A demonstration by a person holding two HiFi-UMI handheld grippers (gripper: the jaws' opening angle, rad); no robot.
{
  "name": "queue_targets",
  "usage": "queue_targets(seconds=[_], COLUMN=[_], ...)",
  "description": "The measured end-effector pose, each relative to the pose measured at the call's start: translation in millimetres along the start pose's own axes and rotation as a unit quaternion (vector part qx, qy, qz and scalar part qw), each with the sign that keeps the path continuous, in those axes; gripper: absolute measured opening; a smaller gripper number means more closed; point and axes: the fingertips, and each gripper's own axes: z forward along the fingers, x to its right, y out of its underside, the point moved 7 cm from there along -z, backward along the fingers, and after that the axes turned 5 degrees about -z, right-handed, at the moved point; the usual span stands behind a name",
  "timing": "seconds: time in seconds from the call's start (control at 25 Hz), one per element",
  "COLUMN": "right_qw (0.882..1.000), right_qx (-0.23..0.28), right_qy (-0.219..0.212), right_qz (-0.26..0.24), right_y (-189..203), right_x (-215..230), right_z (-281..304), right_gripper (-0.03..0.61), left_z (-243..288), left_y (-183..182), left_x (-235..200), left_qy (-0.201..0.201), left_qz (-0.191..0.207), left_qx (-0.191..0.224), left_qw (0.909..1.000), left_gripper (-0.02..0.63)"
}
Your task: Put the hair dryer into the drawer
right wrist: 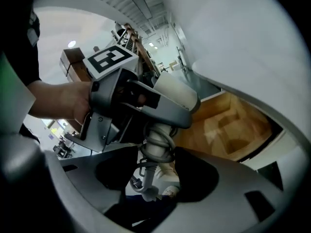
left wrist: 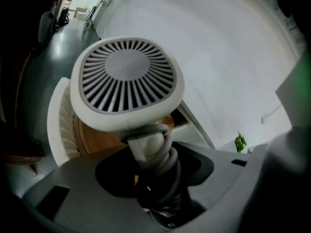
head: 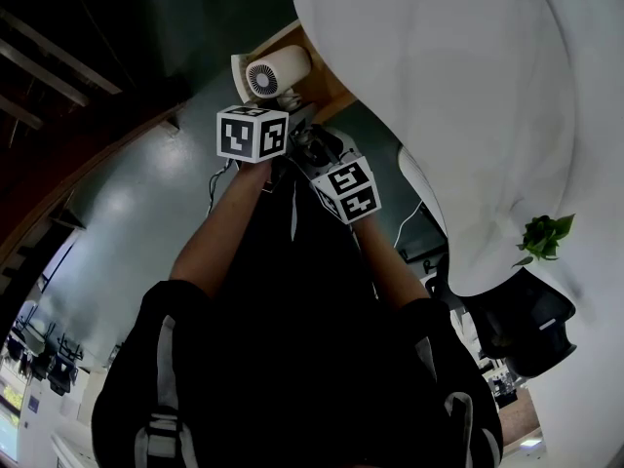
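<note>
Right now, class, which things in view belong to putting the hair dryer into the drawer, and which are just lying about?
Job: hair dryer, drawer, left gripper holding it, open right gripper.
Lying about: green plant.

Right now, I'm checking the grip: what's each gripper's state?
Left gripper: closed on the hair dryer, by its cord-wrapped handle.
Right gripper: open, handle end between its jaws, ungripped.

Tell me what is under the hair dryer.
The open wooden drawer, its bare floor showing in the right gripper view. The hair dryer hides most of it from the left gripper view.
</note>
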Motion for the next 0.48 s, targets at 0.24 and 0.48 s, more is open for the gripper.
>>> queue_targets(seconds=[0.24, 0.48], right_qw=[0.998, 0.994], right_qx=[-0.020, -0.037], right_qy=[-0.021, -0.005], right_qz=[0.065, 0.100], right_y=[2.5, 1.7], right_x=[7.7, 7.4], right_z=[8.1, 5.7], right_gripper=[0.235, 0.229], left_z=[2.2, 11.8], left_y=[1.2, 3.4], left_x=[-0.8, 3.9], left_qy=[-0.021, -0.039], left_qz=[0.010, 0.003], left_qx=[-0.009, -0.032], left_qw=[0.9997, 0.9987], left_gripper=[0.207, 0.264])
